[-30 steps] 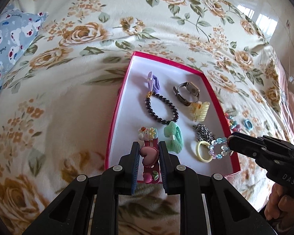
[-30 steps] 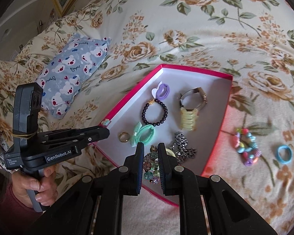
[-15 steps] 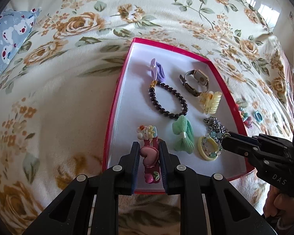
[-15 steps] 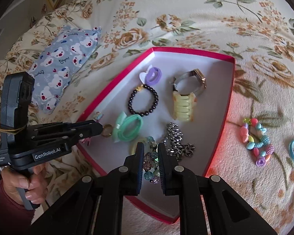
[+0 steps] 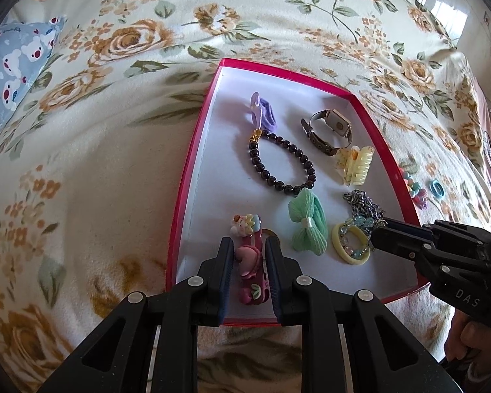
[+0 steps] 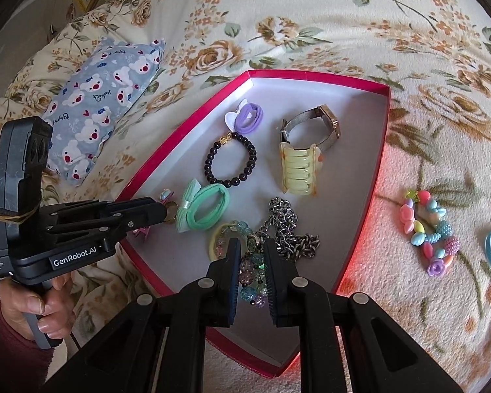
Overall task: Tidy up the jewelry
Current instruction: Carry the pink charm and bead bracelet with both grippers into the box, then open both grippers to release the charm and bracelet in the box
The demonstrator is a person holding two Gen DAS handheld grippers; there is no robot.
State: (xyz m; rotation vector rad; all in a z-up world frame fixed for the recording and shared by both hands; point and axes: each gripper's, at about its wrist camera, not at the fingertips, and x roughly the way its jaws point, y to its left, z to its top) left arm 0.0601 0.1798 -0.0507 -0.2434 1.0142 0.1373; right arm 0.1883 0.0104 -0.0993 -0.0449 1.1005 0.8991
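The left gripper (image 5: 248,262) is clamping a pink hair clip (image 5: 250,270), its pads pressing on both long sides. The clip is a slim bar decorated with a pink heart-like charm, a small strawberry at its near end and a cartoon doll head with a pastel crown at its far end. Its long axis is running near to far along the gripper's fingers, doll end pointing away, over the near left corner of the red-rimmed box (image 5: 193,150) lying on the floral blanket (image 5: 114,131).

The right gripper (image 6: 250,271) is closing on a strand of translucent pastel glass beads (image 6: 250,271), which is hanging between its pads above the box's near part, draping onto a yellow hair tie (image 6: 214,242) beside a silver chain (image 6: 291,229).

Farther in the box are lying a mint bow (image 5: 307,221), a dark bead bracelet (image 5: 280,163), a purple hair tie (image 5: 263,113), a wristwatch (image 5: 330,126) and a yellow claw clip (image 5: 355,163).
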